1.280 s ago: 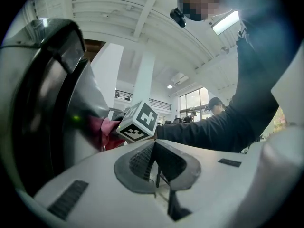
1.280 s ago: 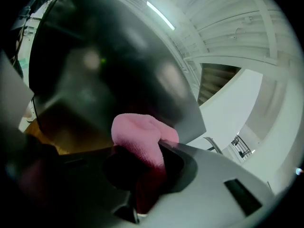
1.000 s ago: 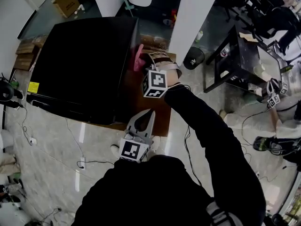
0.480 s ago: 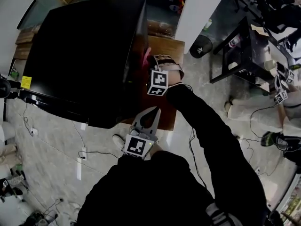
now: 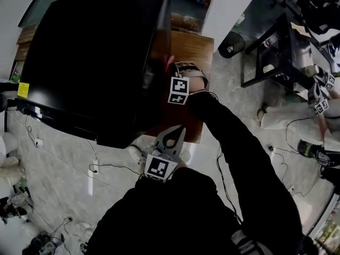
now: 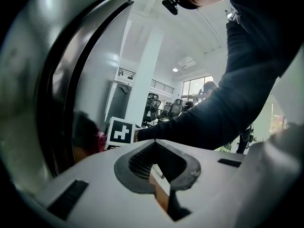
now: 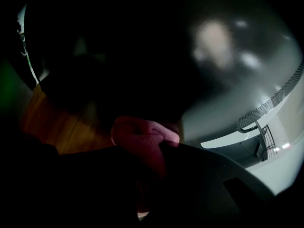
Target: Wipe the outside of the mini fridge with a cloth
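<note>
Our right gripper (image 5: pixel 172 71) is up against the right side of the mini fridge (image 5: pixel 90 62). It pinches a pink cloth (image 7: pixel 142 137) tight between its jaws. The cloth sticks out in front and sits right at the dark wall of the fridge.

Our left gripper (image 5: pixel 179 132) hangs lower down, near our body and away from the fridge. Its jaws are pressed together at the tips, and nothing is in them.

What could go wrong? Only a small bit of cloth pokes out. If we push too hard or tip the gripper, we think the hard jaws could rub the fridge and scratch it. The cloth could also slip out if it drags on the wall. There are wires on the floor (image 5: pixel 101 169) near our feet, so a step to the side could catch one.

The fridge is black and very shiny, like a dark mirror. We can see lights and bits of the room in its side. It has a small yellow sticker (image 5: pixel 23 89) near one corner. It stands on a brown wooden board (image 5: pixel 192 49), close to a white pillar (image 5: pixel 226 7).
</note>
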`<state>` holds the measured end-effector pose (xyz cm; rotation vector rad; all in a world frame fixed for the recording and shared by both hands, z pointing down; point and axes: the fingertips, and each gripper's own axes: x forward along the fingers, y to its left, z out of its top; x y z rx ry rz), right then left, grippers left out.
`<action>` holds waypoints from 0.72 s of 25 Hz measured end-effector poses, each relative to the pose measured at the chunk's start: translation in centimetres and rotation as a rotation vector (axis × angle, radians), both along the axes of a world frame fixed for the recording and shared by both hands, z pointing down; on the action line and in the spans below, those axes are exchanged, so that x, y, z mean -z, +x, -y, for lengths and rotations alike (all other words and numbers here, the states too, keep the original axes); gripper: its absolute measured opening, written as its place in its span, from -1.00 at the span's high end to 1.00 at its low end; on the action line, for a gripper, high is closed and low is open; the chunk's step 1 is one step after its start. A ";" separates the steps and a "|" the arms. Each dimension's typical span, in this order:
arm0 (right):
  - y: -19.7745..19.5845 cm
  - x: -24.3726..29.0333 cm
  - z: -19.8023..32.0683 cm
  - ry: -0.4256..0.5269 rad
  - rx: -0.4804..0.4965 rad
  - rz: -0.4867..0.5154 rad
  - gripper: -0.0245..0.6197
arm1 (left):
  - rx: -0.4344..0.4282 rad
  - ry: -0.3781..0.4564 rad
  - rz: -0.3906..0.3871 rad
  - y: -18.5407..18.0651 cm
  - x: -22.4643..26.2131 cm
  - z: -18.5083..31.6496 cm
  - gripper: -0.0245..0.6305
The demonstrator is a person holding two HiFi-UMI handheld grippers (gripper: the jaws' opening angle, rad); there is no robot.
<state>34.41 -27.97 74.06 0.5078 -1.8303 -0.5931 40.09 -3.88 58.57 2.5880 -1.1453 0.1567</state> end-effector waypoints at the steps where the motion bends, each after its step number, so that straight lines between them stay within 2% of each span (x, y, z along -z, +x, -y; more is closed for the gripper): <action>1: 0.0 -0.5 -0.1 -0.009 0.002 -0.008 0.74 | -0.004 -0.003 -0.002 0.1 0.0 -0.3 0.91; 5: 0.3 -1.3 -0.2 -0.043 -0.012 -0.014 0.74 | -0.007 -0.009 -0.012 -0.3 0.5 -1.1 0.91; 8: 1.1 0.9 -0.3 -0.015 -0.028 -0.004 0.74 | -0.015 0.005 -0.007 -1.0 1.6 -1.3 0.91; 13: 2.6 9.3 -2.6 0.103 -0.041 0.042 0.74 | -0.037 0.051 -0.006 -1.7 4.7 -2.2 0.91; 18: 3.3 19.5 -6.1 0.182 -0.056 0.098 0.74 | -0.052 0.101 -0.029 -2.0 8.7 -2.6 0.91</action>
